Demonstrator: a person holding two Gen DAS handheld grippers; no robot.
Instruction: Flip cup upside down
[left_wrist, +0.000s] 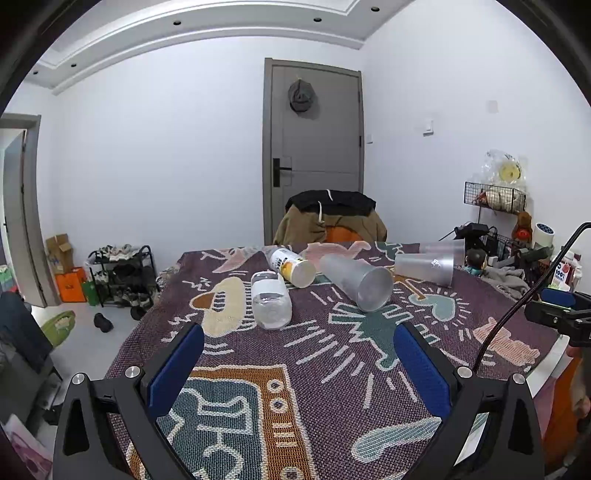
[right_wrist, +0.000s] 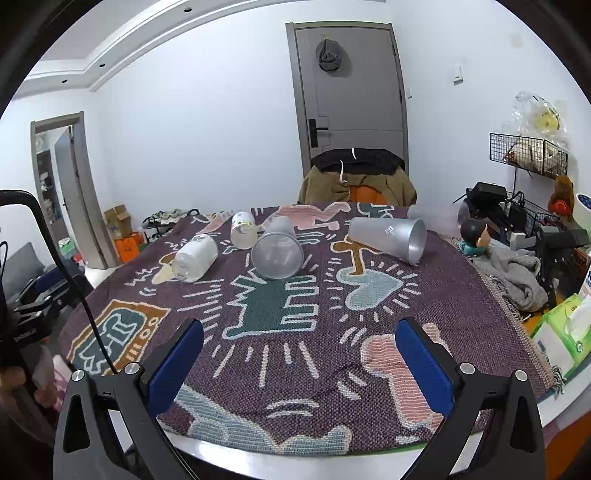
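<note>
- Frosted, matt translucent plastic cup (right_wrist: 277, 252) ahead of the right gripper's fingers
- Coarse woven cloth (right_wrist: 332, 354) under it, rough-looking
- Clear glossy plastic bottle (left_wrist: 270, 300), paper-like white label
- Finger pads (left_wrist: 175, 369): matt blue

2 bottles (left_wrist: 271, 301) on patterned cloth (left_wrist: 332, 369), grey door (left_wrist: 314, 147)

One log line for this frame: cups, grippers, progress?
cups: three frosted cups lying on sides on cloth | left gripper: open, empty | right gripper: open, empty | flip: not started
</note>
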